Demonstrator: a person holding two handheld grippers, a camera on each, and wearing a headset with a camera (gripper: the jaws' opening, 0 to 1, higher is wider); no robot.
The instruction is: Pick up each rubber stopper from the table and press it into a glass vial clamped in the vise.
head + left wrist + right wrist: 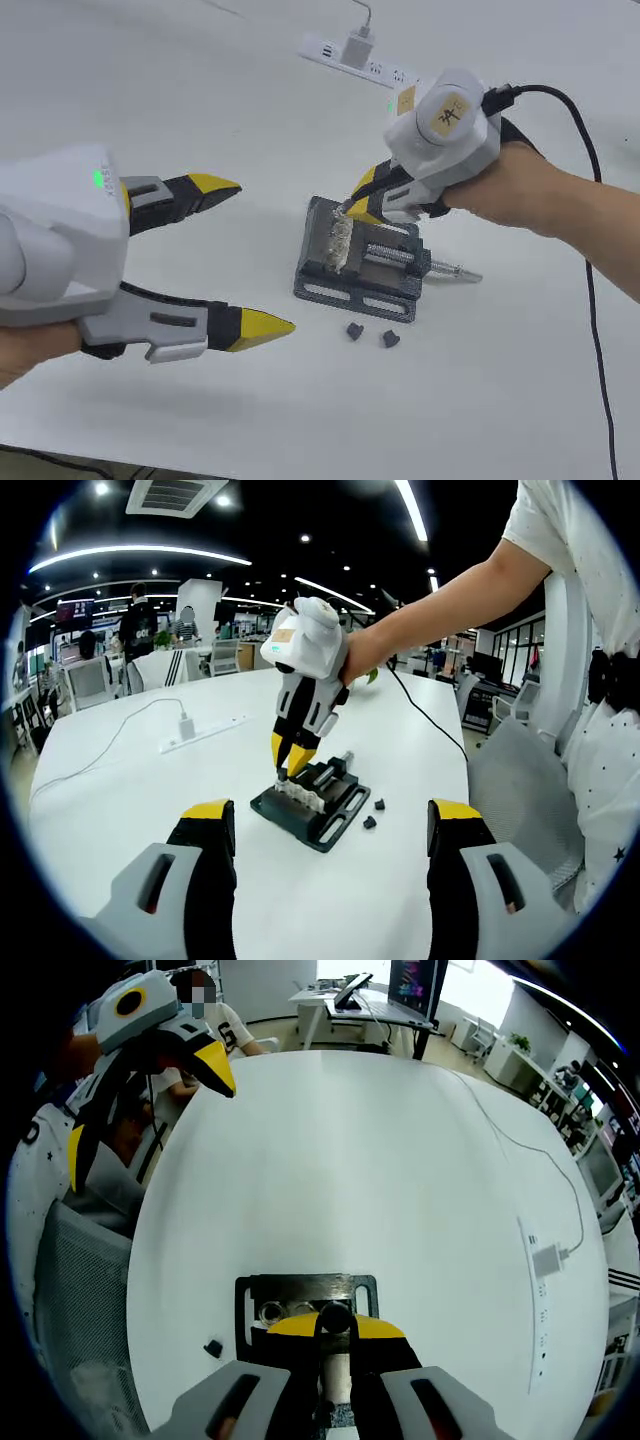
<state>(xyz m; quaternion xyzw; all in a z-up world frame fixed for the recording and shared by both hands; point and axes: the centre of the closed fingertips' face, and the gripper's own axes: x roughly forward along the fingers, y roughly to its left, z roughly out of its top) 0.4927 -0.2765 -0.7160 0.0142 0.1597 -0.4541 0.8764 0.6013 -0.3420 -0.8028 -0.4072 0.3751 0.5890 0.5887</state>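
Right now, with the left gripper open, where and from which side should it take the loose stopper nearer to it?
Take the nearer stopper across its sides, coming down from above with the left gripper. It sits low on the table, apart from the second stopper and the vise, so the jaws should fit either side. Which end faces up is too small to tell.

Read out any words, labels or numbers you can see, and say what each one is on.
Nothing is legible.
Tan sticker on the right tool: dark marks, too blurred to read.
Smaller tan sticker beside it: too small to read.
Power strip: no readable print.
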